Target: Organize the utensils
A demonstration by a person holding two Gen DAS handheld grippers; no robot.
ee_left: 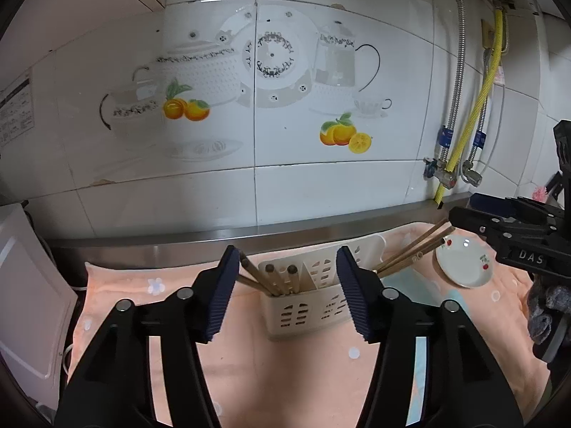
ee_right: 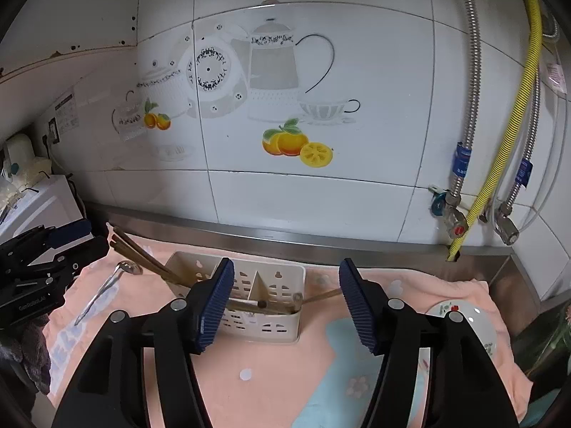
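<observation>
Chopsticks (ee_left: 276, 278) stand bundled in the left compartment of the cream utensil caddy (ee_left: 303, 306), tips up and leaning left, and a second bundle (ee_left: 410, 249) slants out of the right compartment toward the small plate (ee_left: 460, 260). The caddy sits on a peach towel (ee_left: 285, 374) spread over the surface, close to the steel ledge below the tiled wall (ee_left: 321, 185).

Left tongs (ee_left: 287, 290) are released, blue pads spread wide with the caddy framed between them and nothing pinched. Right tongs (ee_right: 285, 299) stand the same way, spread apart with nothing gripped, the caddy just ahead and slightly left of centre. Neither pair touches the chopsticks as far as the views show.

In the right wrist view a metal spoon (ee_right: 107, 285) lies on the towel left of the caddy, bowl toward the wall, near the other tongs. The cherry-patterned plate rests on the towel to the caddy's right. Flexible hoses (ee_right: 499, 125), one yellow, run down the wall at the far right to their valves.
</observation>
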